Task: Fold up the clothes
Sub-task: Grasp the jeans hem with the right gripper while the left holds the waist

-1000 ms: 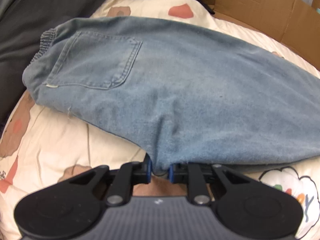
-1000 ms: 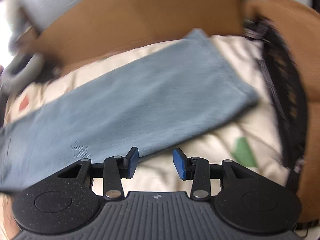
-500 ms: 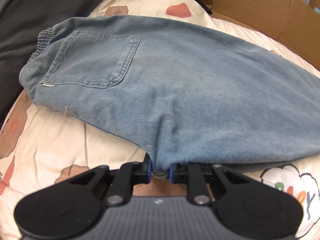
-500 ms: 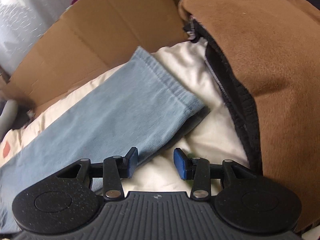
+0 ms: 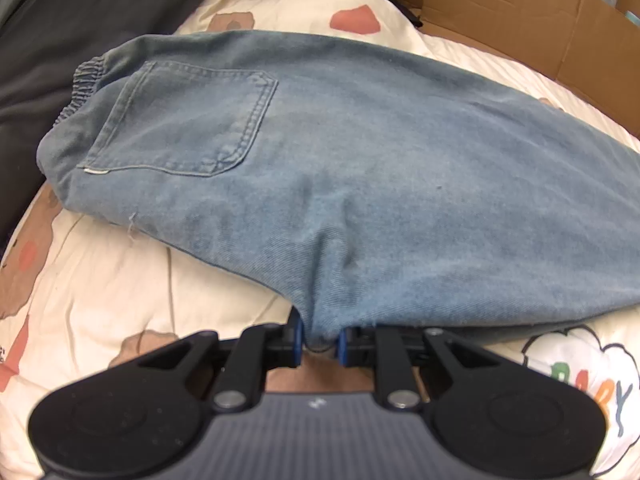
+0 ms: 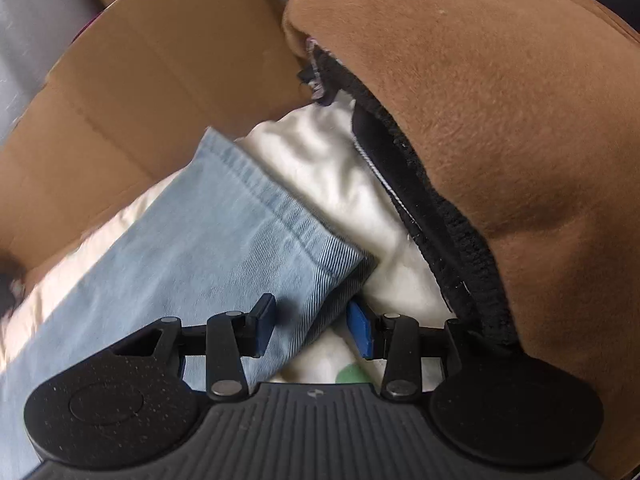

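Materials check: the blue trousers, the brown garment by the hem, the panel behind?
Trousers: looks like washed denim, diagonal twill weave, stitched patch pocket.
Brown garment: probably fleece, matte napped surface, black knit edge.
Panel: corrugated cardboard, creased, tan.

Soft even indoor light, no glare. Strong fisheye bending at edges, dark vignette corners. Left wrist view mostly sharp; right wrist view motion-smeared at left edge. Faint shadows under the jeans.
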